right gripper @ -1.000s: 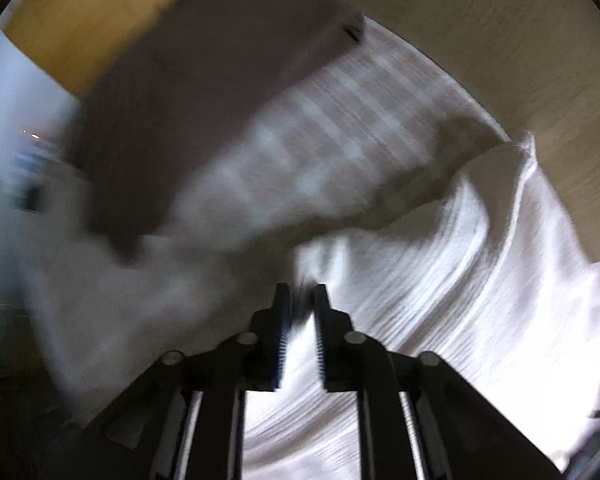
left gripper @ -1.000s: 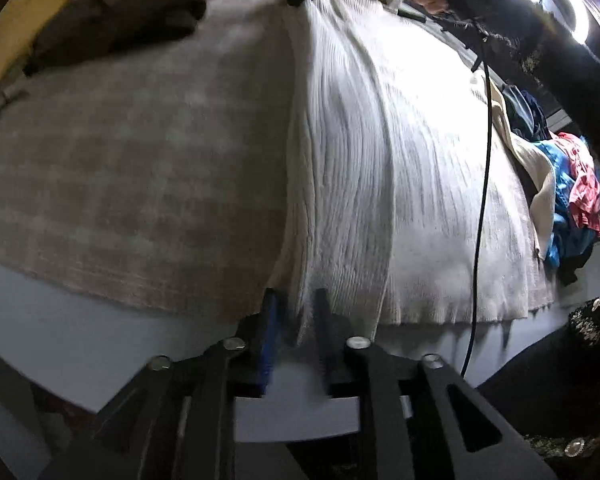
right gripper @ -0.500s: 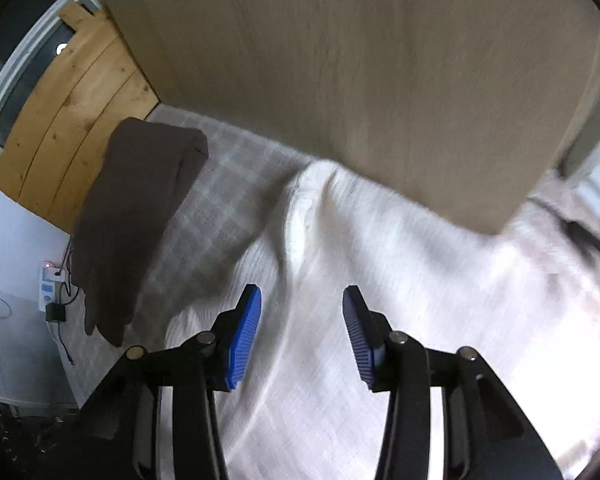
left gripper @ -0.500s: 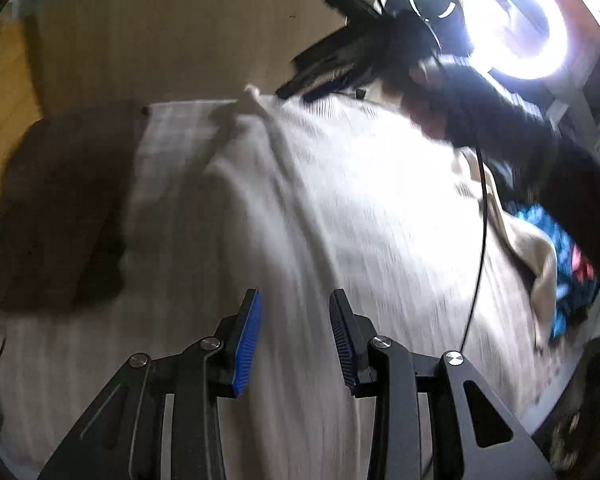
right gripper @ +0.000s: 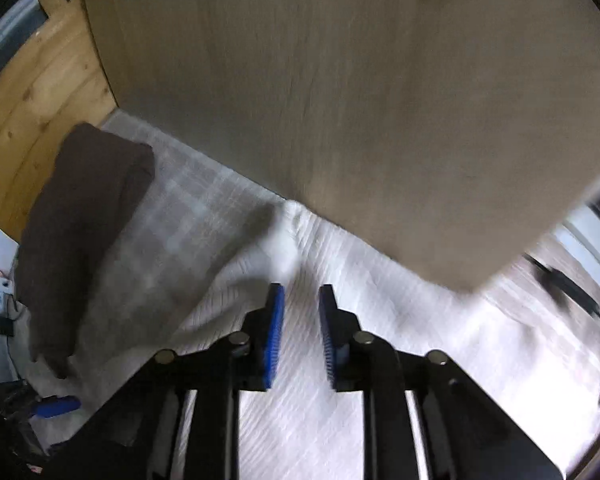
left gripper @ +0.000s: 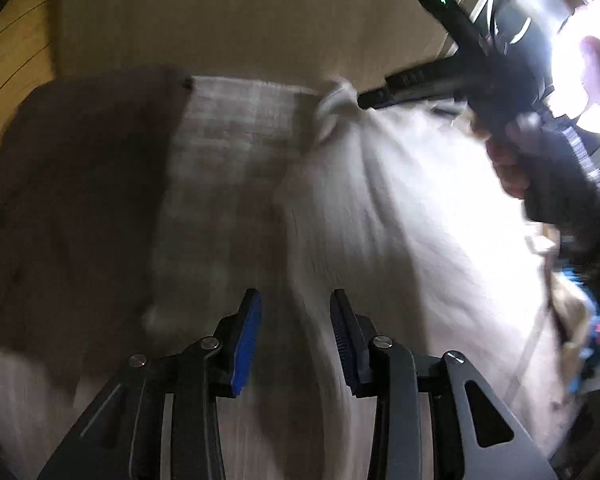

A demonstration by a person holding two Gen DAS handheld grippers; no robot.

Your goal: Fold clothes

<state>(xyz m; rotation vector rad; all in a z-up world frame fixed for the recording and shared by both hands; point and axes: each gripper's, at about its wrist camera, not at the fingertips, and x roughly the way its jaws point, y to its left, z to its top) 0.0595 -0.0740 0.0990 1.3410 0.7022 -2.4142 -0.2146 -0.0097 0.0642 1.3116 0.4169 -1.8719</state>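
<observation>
1. The wooden panel [right gripper: 360,100] stands tall straight ahead of the right tongs and closes off the far edge of the work surface.
2. The checked grey cloth [left gripper: 228,152] covers that surface. It shows ahead of the left tongs and to their left, and runs under both garments.
3. The white ribbed garment [right gripper: 340,420] lies spread over the cloth, directly under and ahead of the right tongs. From the left wrist view it fills the area ahead and to the right of the left tongs, with one corner bunched up against the panel.
4. The dark brown garment [right gripper: 80,216] lies folded well off to the left of both tongs, on the checked cloth, apart from the white one.
5. The left tongs [left gripper: 296,334] are spread wide, with nothing between the blue pads, hovering above the edge where white meets checked cloth.
6. The right tongs [right gripper: 302,328] are also parted, empty, held above the white garment. In the left wrist view their tips sit right at the bunched corner; whether they touch it I cannot tell.
</observation>
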